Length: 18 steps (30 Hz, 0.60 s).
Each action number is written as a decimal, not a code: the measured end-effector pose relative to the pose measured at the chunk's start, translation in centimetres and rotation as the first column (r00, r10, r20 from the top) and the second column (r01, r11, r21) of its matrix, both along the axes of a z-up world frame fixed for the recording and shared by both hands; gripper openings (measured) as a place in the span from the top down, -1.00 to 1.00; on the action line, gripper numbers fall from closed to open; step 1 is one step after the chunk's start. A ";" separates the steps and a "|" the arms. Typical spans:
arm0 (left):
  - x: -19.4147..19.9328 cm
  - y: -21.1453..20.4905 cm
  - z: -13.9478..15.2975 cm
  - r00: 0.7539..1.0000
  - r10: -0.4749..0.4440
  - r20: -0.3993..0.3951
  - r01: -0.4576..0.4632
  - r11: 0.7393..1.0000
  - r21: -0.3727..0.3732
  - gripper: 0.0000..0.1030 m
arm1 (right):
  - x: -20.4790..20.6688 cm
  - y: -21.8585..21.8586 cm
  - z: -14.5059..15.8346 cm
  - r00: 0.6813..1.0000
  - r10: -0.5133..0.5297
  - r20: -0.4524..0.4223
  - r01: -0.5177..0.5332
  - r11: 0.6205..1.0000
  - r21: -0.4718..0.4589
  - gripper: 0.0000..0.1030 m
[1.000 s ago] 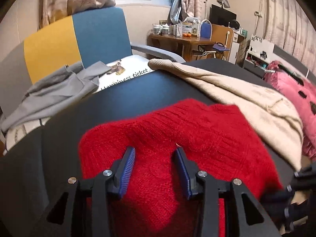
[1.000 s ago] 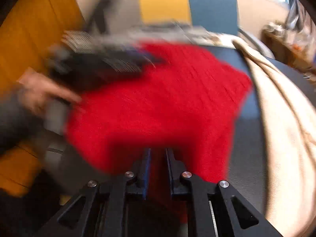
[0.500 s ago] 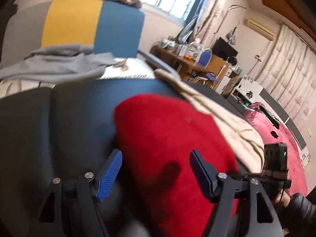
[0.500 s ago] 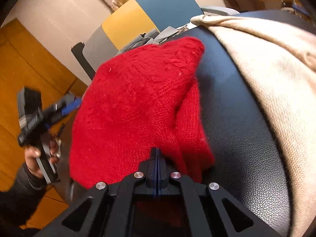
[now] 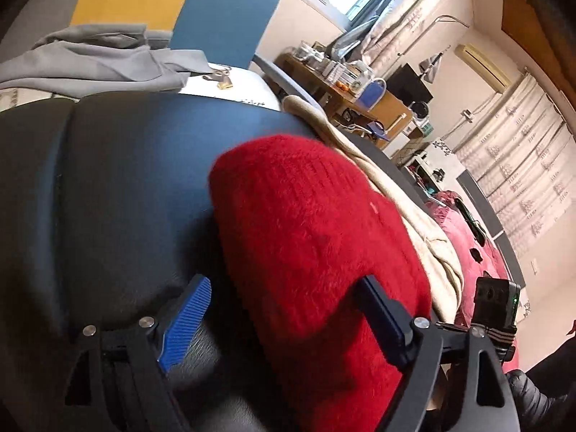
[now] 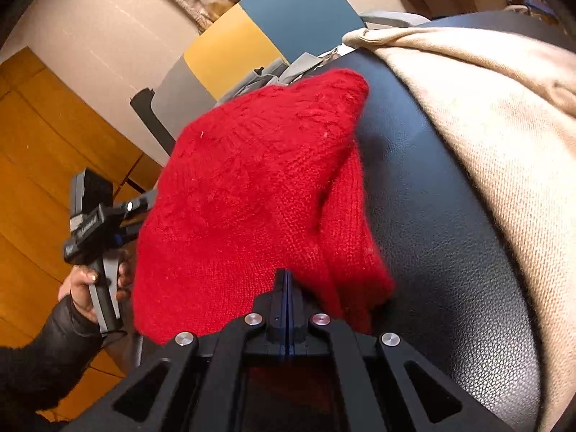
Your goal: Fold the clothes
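A: Where do we have the red sweater [image 6: 252, 194]?

B: It lies folded over on the black leather surface [image 6: 442, 223], with one layer doubled onto another along its right edge. Just beside it on the right we see a beige garment [image 6: 504, 115] spread over the same surface.

A: And our right gripper [image 6: 287, 280]?

B: Its fingers are pressed together at the near edge of the red sweater. Whether any knit is caught between them we cannot tell; the pads meet with no visible gap.

A: The left gripper [image 5: 284, 298]?

B: Its fingers are spread wide, one blue pad [image 5: 187, 324] over the black surface, the other finger against the red knit. They straddle the sweater's left edge and pinch nothing. From the right wrist view we see that tool held in our left hand [image 6: 90, 280], off the sweater's left side.

A: Anything behind?

B: A grey garment [image 5: 97, 61] draped on a yellow and blue chair [image 5: 201, 10], well apart from the sweater.
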<state>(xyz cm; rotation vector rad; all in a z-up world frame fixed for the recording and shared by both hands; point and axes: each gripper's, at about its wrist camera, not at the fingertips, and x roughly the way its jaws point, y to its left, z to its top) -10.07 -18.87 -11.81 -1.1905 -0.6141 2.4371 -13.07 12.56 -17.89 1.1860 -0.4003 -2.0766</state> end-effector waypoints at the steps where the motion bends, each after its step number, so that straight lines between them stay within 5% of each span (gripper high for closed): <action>1: -0.4 0.3 -0.1 1.000 -0.006 0.002 0.006 1.000 -0.002 -0.66 | 0.0 -0.1 0.1 1.000 0.004 -0.003 -0.004 1.000 0.011 1.00; 13: -2.7 3.4 -1.4 0.995 -0.016 0.096 0.017 1.000 -0.003 -0.70 | 1.6 -1.9 1.9 0.993 0.066 -0.094 -0.045 0.976 0.213 1.00; 18: -2.7 4.1 -1.3 0.997 -0.031 0.072 0.034 0.999 -0.038 -0.42 | 1.6 -2.1 2.8 0.989 0.120 -0.088 -0.094 0.964 0.249 0.85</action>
